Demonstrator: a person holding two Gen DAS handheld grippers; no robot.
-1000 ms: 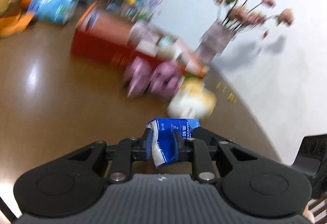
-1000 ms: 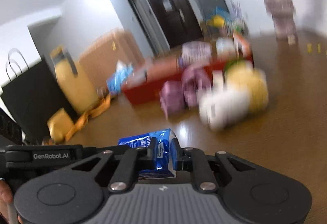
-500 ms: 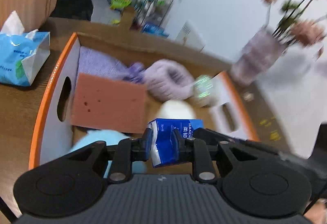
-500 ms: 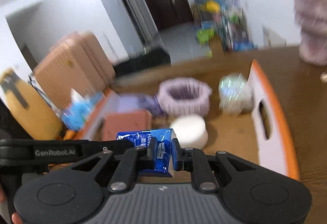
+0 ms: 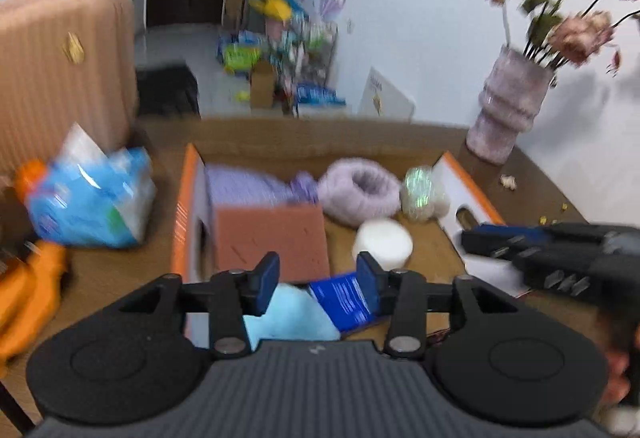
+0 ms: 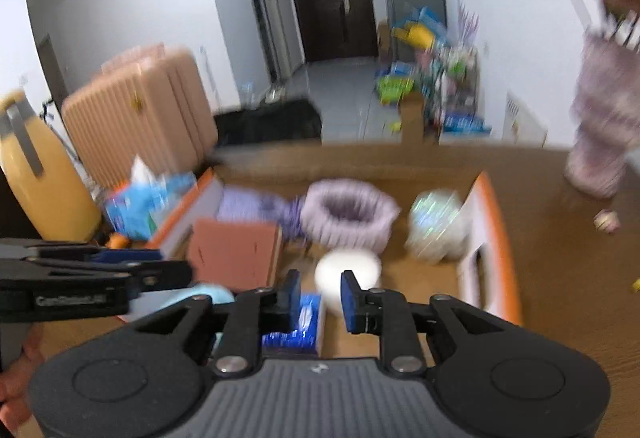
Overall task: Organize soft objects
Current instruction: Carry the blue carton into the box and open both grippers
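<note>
the blue tissue pack [image 5: 347,303] lies in the near end of the orange-rimmed box [image 5: 181,206], just below both grippers, left gripper [image 5: 318,280] and right gripper [image 6: 320,296], whose jaws have just been opening and now stand released, its long axis running between them.

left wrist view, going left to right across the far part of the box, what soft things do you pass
purple cloth -> fluffy lilac ring -> shiny iridescent ball, all lying inside the orange-edged cardboard box.
</note>
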